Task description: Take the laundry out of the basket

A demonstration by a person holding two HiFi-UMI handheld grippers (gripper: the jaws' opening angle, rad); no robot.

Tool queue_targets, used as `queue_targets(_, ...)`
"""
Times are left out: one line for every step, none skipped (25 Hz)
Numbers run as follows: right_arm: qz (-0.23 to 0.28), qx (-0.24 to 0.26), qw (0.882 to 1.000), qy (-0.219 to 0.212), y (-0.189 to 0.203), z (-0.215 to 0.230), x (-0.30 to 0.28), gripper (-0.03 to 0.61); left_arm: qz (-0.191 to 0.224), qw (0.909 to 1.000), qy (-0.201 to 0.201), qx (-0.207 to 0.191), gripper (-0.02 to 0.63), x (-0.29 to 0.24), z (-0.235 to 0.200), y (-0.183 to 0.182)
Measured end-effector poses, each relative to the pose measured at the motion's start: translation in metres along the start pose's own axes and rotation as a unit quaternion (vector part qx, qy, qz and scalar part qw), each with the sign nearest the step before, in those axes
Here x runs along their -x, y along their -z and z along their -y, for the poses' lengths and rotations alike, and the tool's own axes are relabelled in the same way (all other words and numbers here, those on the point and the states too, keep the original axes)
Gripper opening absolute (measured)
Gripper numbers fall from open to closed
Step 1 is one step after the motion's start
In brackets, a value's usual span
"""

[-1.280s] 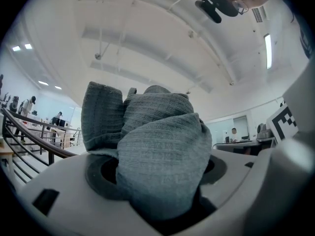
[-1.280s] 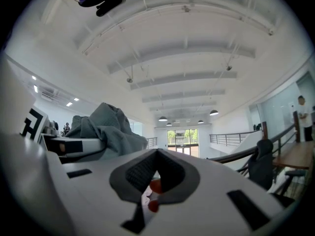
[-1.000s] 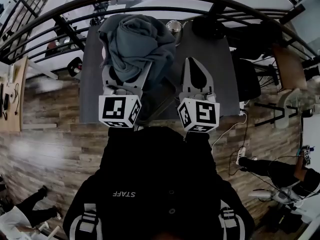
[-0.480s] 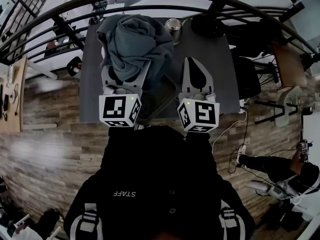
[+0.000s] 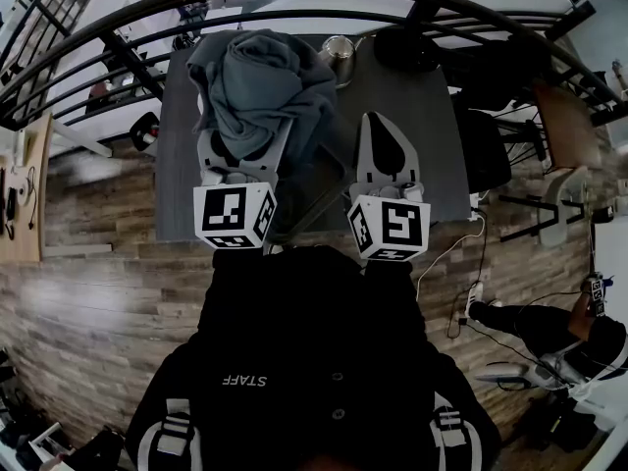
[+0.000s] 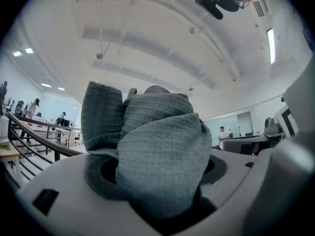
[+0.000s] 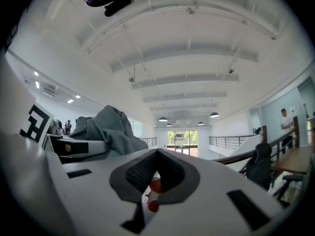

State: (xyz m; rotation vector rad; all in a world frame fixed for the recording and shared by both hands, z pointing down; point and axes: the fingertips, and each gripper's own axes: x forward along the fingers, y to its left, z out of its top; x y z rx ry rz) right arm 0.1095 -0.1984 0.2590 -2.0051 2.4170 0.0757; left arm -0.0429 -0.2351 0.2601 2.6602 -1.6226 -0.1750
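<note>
Left gripper view: a bunched grey-blue ribbed cloth (image 6: 157,151) is pinched in the left gripper (image 5: 245,145), held above the dark grey rectangular table (image 5: 432,165). Just beside it, the right gripper (image 7: 156,168) has its jaws pressed together on nothing. A shiny metal cup (image 5: 340,49) stands on the table.

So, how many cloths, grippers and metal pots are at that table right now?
Grey cloth: 1, clamped in the left gripper
Grippers: 2, the right gripper shut and empty
Metal pot: 1
Total: 4
</note>
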Motion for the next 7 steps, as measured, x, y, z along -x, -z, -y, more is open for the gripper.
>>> queue_targets(0.001, 0.001, 1.0, 0.0, 0.0, -0.0001, 0.0, 0.014, 0.0, 1.0, 0.0, -0.001, 0.356, 0.0002, 0.0001, -0.0002)
queue_targets(0.001, 0.002, 1.0, 0.0, 0.0002, -0.0002, -0.0001, 0.014, 0.0, 1.0, 0.001, -0.001, 0.356, 0.0004, 0.0002, -0.0002)
queue_targets(0.001, 0.003, 1.0, 0.0, 0.0005, -0.0005, -0.0004, 0.014, 0.0, 1.0, 0.001, -0.002, 0.356, 0.0007, 0.0, 0.0)
queue_targets(0.0, 0.003, 1.0, 0.0, 0.0008, -0.0008, -0.0007, 0.014, -0.002, 1.0, 0.001, -0.003, 0.356, 0.0008, -0.0002, 0.0005)
queue_targets(0.0, 0.003, 1.0, 0.0, 0.001, -0.001, -0.001, 0.014, -0.004, 1.0, 0.001, -0.003, 0.356, 0.0008, -0.0005, 0.0013)
queue_targets(0.001, 0.004, 1.0, 0.0, 0.0012, -0.0012, -0.0013, 0.014, -0.006, 1.0, 0.001, -0.004, 0.356, 0.0008, -0.0009, 0.0023)
queue_targets(0.001, 0.004, 1.0, 0.0, 0.0014, -0.0012, -0.0015, 0.014, -0.008, 1.0, 0.0, -0.005, 0.356, 0.0006, -0.0012, 0.0033)
